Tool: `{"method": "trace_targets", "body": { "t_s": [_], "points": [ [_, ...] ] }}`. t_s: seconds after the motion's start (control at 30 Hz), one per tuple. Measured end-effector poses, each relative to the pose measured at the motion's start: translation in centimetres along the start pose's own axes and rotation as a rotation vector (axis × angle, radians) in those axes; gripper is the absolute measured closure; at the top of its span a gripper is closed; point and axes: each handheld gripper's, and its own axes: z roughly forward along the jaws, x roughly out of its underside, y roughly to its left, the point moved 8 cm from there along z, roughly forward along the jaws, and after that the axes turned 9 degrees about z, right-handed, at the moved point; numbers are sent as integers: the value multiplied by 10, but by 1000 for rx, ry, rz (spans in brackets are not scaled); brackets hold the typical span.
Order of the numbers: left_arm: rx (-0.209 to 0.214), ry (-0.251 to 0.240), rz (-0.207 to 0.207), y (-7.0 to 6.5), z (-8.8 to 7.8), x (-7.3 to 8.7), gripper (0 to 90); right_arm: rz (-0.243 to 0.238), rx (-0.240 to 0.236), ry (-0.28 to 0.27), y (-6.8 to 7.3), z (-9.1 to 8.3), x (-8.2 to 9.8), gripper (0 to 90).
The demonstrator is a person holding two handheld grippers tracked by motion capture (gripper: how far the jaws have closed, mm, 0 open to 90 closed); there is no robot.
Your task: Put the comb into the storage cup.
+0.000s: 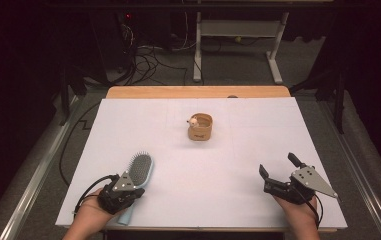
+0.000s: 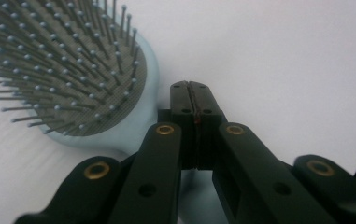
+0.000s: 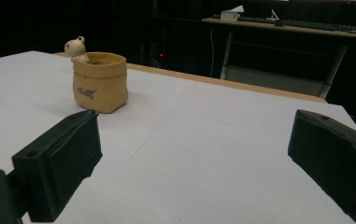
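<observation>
A light-blue brush [image 1: 139, 172] is seen lying bristles-up near the table's [image 1: 238, 210] front-left corner, well left and in front of the pot [image 1: 200, 127]. The left gripper [image 2: 193, 95] is placed just over the brush handle, jaws pressed together with nothing between them; the bristle head lies just to its left in the left gripper view. The tan pot with a small figure on its rim stands mid-table. Front-right of the pot, the right gripper [image 1: 278, 167] is held with jaws spread wide, empty.
</observation>
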Motion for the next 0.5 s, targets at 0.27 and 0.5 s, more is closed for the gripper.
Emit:
{"method": "trace_targets", "body": {
  "t_s": [0.27, 0.5],
  "points": [
    [-20, 6, -11, 6, -3, 4, 900, -2, 0, -1, 1, 0, 0, 35],
    [25, -174, -81, 12, -19, -4, 900, -6, 0, -4, 0, -1, -1, 35]
  ]
}}
